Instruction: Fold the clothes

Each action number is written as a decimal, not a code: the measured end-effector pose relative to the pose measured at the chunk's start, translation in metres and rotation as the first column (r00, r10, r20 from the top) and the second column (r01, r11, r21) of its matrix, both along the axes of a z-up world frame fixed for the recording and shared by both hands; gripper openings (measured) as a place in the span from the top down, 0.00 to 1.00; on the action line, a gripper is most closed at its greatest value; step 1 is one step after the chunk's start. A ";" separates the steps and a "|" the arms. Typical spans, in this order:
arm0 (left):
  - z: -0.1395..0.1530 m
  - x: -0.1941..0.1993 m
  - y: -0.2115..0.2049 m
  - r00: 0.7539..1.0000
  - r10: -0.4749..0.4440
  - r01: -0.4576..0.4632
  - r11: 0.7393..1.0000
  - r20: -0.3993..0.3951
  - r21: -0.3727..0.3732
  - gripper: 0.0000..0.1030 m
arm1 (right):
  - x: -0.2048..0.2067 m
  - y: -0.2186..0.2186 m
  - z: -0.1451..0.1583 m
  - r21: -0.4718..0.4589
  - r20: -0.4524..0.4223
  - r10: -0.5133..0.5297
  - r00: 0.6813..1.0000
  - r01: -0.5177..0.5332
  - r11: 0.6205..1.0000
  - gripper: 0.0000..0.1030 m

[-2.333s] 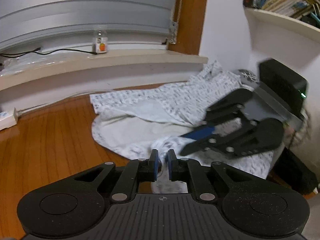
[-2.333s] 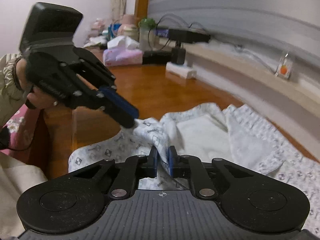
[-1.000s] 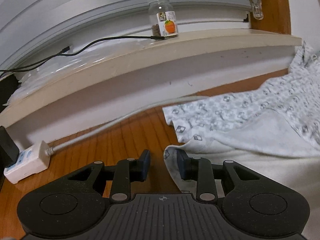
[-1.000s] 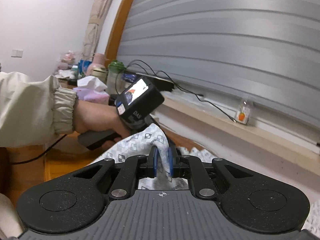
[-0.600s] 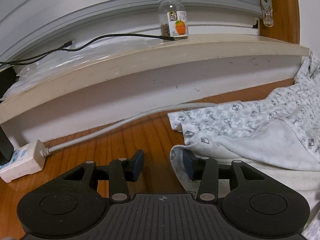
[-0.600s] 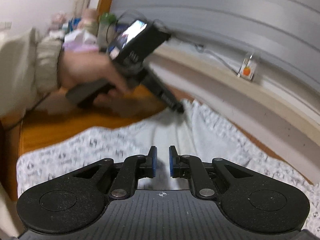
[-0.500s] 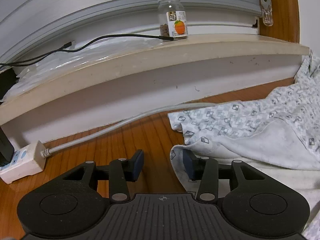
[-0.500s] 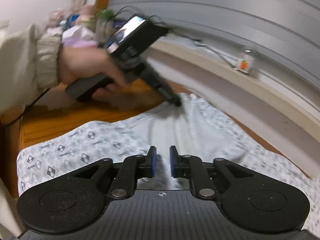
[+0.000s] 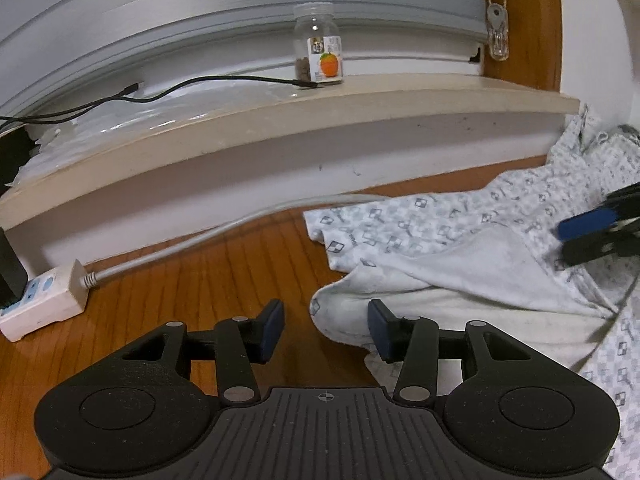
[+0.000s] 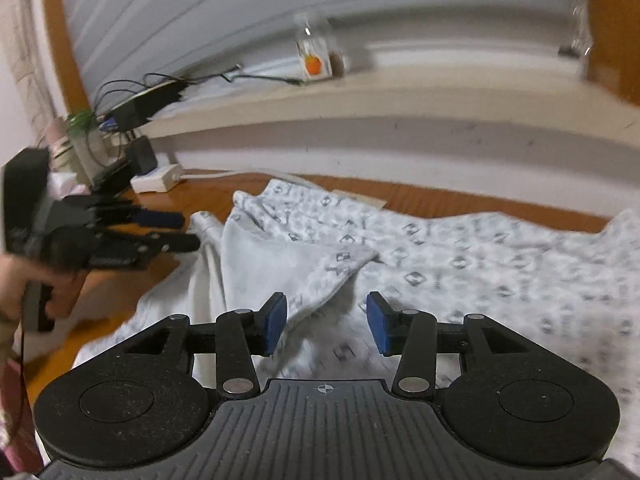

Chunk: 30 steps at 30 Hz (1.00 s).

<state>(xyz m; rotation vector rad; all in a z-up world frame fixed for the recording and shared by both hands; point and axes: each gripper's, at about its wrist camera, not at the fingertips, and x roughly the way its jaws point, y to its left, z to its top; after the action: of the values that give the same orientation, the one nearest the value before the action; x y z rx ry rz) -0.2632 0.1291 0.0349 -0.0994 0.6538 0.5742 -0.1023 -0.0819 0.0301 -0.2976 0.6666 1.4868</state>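
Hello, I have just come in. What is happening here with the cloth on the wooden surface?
A person is folding a patterned garment spread on a wooden surface, with tongs in each hand. The left tongs are opening, and a folded corner of the fabric lies between their pads, not pinched. The right tongs are opening too, over a turned-over flap, gripping nothing. A small jar stands on the ledge behind.

My left camera sat low over the wooden floor (image 9: 208,264), close in, and looked along my left gripper (image 9: 326,330) toward the window sill (image 9: 280,128). My right camera faced the same sill from further right (its picture was blurred). Both caught the patterned garment (image 9: 440,224), the small jar (image 9: 319,53) and the other gripper.
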 end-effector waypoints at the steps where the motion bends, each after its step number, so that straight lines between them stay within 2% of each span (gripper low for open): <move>1: 0.001 -0.001 -0.001 1.000 0.001 -0.001 1.000 0.007 -0.002 0.51 | -0.003 0.005 -0.001 -0.002 0.002 0.008 1.000 -0.008 1.000 0.57; 3: 0.003 -0.002 -0.001 1.000 0.000 -0.001 1.000 0.012 0.003 0.51 | -0.009 0.014 -0.002 -0.006 0.005 0.023 1.000 -0.023 1.000 0.68; 4: 0.004 -0.002 -0.001 1.000 0.000 0.000 1.000 0.014 0.005 0.51 | -0.013 0.018 -0.001 -0.007 0.015 0.030 0.999 -0.030 1.000 0.91; 5: 0.006 -0.003 -0.001 1.000 0.002 -0.003 1.000 0.018 0.010 0.51 | -0.020 0.019 0.000 0.000 0.034 0.036 0.999 -0.036 0.999 0.97; 9: 0.012 -0.007 0.006 0.998 0.035 -0.036 0.999 0.046 0.018 0.51 | -0.045 0.008 0.020 0.092 0.029 0.121 0.992 -0.123 0.988 0.98; 13: 0.019 -0.013 0.022 0.990 0.095 -0.093 0.995 0.100 -0.018 0.51 | -0.093 -0.008 0.040 0.131 0.059 0.263 0.963 -0.269 0.954 0.97; 15: 0.019 -0.013 0.028 0.987 0.114 -0.110 0.993 0.115 -0.038 0.48 | -0.118 -0.012 0.034 0.087 0.104 0.345 0.933 -0.354 0.931 0.97; 16: 0.019 -0.014 0.032 0.985 0.123 -0.118 0.992 0.122 -0.048 0.45 | -0.128 -0.012 0.031 0.062 0.125 0.376 0.918 -0.386 0.920 0.91; 18: 0.016 -0.011 0.035 0.985 0.127 -0.121 0.991 0.116 -0.054 0.44 | -0.132 -0.012 0.023 0.036 0.136 0.392 0.910 -0.400 0.916 0.76; 19: 0.014 -0.010 0.035 0.986 0.127 -0.122 0.991 0.111 -0.055 0.44 | -0.129 -0.013 0.021 0.037 0.137 0.382 0.914 -0.390 0.920 0.64; 20: 0.012 -0.008 0.036 0.986 0.128 -0.122 0.991 0.106 -0.056 0.44 | -0.123 -0.015 0.021 0.044 0.141 0.367 0.920 -0.376 0.926 0.58; 23: 0.006 -0.001 0.039 0.989 0.113 -0.108 0.993 0.093 -0.058 0.42 | -0.102 -0.023 0.027 0.064 0.156 0.312 0.937 -0.324 0.944 0.55; 26: 0.001 0.011 0.046 0.993 0.088 -0.083 0.994 0.083 -0.065 0.39 | -0.075 -0.026 0.028 0.066 0.210 0.214 0.954 -0.232 0.970 0.53; 30: -0.007 0.034 0.068 0.993 0.076 -0.063 0.988 0.087 -0.139 0.37 | -0.048 -0.027 0.020 0.037 0.300 0.123 0.946 -0.141 0.989 0.51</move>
<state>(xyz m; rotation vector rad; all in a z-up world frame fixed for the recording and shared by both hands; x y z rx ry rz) -0.2295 0.1972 0.0279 -0.2762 0.6015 0.5885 -0.1505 -0.1086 0.0503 -0.5190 0.3667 1.5454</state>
